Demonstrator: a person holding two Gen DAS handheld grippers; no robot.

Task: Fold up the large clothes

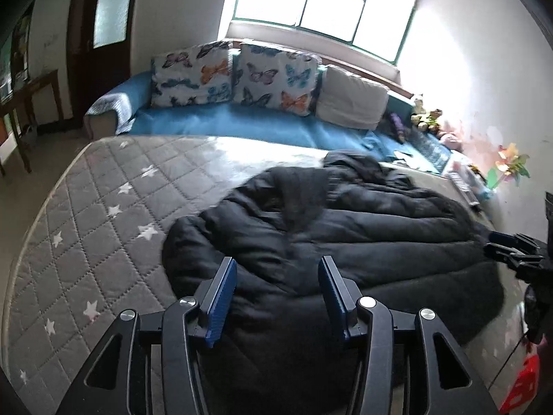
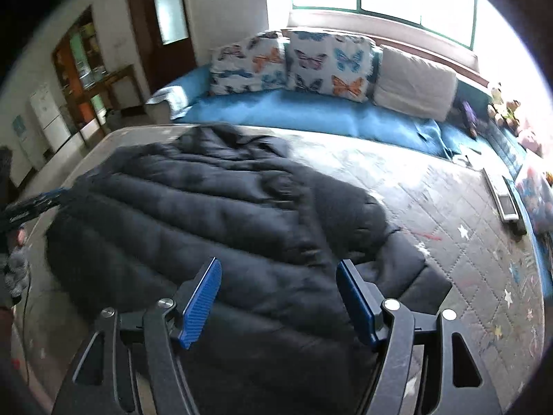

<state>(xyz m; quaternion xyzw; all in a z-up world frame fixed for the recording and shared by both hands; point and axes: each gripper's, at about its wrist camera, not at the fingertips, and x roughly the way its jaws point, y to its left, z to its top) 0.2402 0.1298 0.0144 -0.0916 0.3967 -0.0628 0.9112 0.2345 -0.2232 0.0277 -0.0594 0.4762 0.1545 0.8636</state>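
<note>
A black puffer jacket (image 1: 345, 235) lies spread on a grey quilted mattress (image 1: 103, 190) with white stars. My left gripper (image 1: 276, 263) hovers over the jacket's near left part, its blue pads apart and nothing pinched between them. My right gripper (image 2: 280, 263) stands open over the jacket (image 2: 207, 207) near its right side, where a sleeve or corner lies folded on the mattress (image 2: 449, 207). Each gripper shows at the edge of the other's view: the right one's fingers (image 1: 508, 247) and the left one's fingers (image 2: 38, 202).
Behind the mattress runs a blue sofa (image 1: 242, 124) with butterfly cushions (image 1: 276, 76) and a white cushion (image 1: 352, 100) under a bright window. Remote controls (image 2: 504, 200) lie on the mattress's right side. Toys line the right wall. A wooden table (image 1: 31, 93) and a door stand at left.
</note>
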